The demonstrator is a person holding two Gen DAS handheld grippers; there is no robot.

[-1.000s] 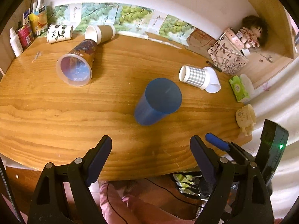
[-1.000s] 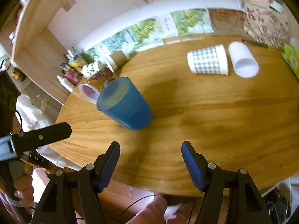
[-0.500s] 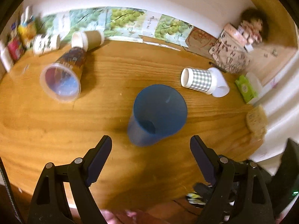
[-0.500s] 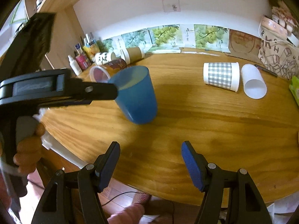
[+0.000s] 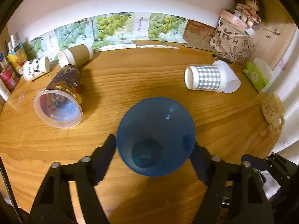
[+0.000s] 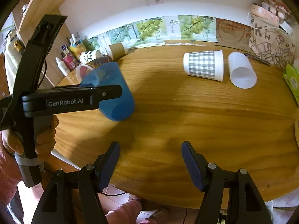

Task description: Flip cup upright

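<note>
A blue plastic cup [image 5: 156,136] stands upright on the wooden table [image 5: 130,85], mouth up, between the two fingers of my left gripper [image 5: 155,156]. The fingers sit at the cup's sides, still spread wide; I cannot tell whether they touch it. In the right wrist view the cup [image 6: 114,97] is at the left, partly hidden by the left gripper's black body [image 6: 71,100]. My right gripper [image 6: 150,160] is open and empty near the table's front edge, to the right of the cup.
Several cups lie on their sides: a dark printed clear cup [image 5: 59,93], a brown paper cup [image 5: 74,55], a panda cup [image 5: 36,69], a checked cup [image 5: 204,77] and a white cup [image 5: 229,78]. Bottles stand far left, a printed bag [image 5: 231,43] far right.
My left gripper has moved forward over the table until the blue cup sits between its fingers. The right gripper has stayed open near the table's front edge.
</note>
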